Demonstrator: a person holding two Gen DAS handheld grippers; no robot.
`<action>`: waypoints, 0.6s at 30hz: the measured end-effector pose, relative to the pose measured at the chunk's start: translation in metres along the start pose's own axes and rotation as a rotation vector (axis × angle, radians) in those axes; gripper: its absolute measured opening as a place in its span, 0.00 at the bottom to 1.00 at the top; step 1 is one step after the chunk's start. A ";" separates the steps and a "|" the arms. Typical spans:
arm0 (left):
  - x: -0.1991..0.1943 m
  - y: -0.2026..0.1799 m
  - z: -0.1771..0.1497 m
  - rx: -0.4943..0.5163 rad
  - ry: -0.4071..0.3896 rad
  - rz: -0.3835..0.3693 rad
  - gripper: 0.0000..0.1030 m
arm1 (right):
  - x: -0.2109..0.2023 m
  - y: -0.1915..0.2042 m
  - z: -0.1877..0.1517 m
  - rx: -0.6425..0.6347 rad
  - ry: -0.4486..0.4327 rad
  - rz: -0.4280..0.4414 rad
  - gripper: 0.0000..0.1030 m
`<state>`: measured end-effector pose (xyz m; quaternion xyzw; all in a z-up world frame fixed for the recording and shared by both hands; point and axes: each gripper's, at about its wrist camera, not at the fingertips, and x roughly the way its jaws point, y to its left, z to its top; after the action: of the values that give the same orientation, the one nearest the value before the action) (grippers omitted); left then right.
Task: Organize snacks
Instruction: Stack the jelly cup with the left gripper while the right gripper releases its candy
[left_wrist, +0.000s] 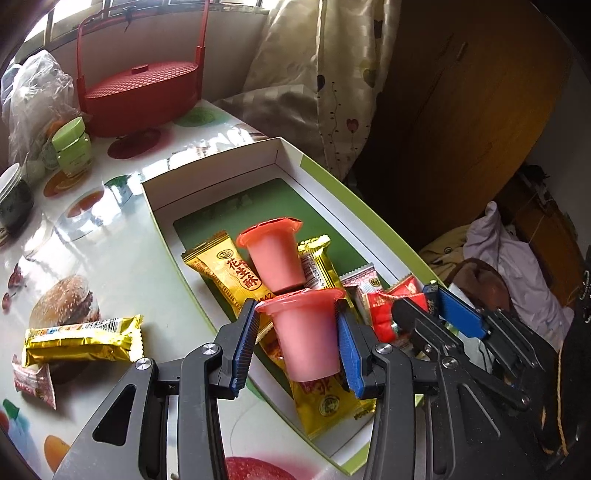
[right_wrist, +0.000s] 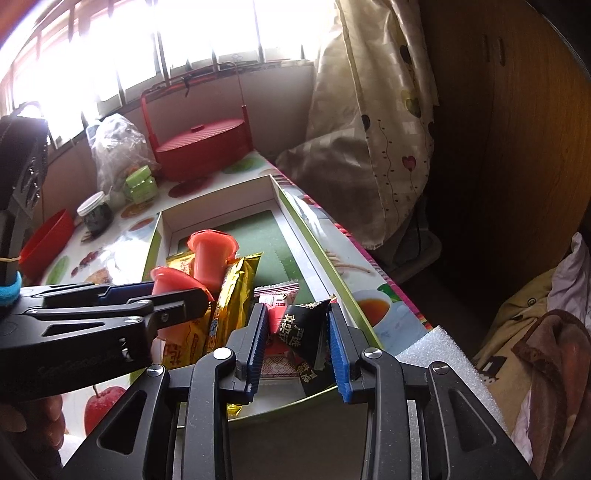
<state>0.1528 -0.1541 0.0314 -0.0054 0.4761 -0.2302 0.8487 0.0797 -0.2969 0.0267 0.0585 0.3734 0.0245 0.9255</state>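
While peering down the left gripper, can see a middling-width clamp on a pink jelly cup, pads pressed on both side walls just under the flange. Hanging over the near half of the box, right above a gold bar, not set down yet by the look of things.

Probably light and a bit squashy: thin plastic wall, wobbly filling, peel-off film on top. Likely slick too, so best held on the tapered wall right below the lip, with the flange as a stop. Wouldn't squeeze harder or poke the film.

Long axis roughly in line with the fingers, wide sealed end pointing away toward the far end of the box, narrow base back toward the camera. Second jelly cup further up the box, leaning much the same way, lid end away.

Over on the right gripper: narrowish gap with a black packet between the pads, over the near right part of the box. Can't tell whether actually pinched or only framed. Looks soft, crinkly, near weightless; better taken across the flat middle than by a pointed corner.

Further out, a loose gold bar on the table, left of the box, not sorted yet.
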 end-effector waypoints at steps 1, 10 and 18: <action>0.001 0.000 0.000 0.000 0.001 0.001 0.41 | 0.000 0.000 0.000 0.001 -0.002 0.001 0.30; 0.005 0.002 0.005 -0.020 0.007 0.016 0.41 | 0.000 0.000 -0.001 -0.001 -0.003 0.000 0.30; 0.008 0.004 0.007 -0.031 0.004 0.019 0.42 | 0.001 0.000 0.000 -0.001 -0.001 -0.003 0.32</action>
<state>0.1636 -0.1548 0.0282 -0.0135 0.4815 -0.2148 0.8496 0.0809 -0.2972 0.0260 0.0574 0.3731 0.0233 0.9257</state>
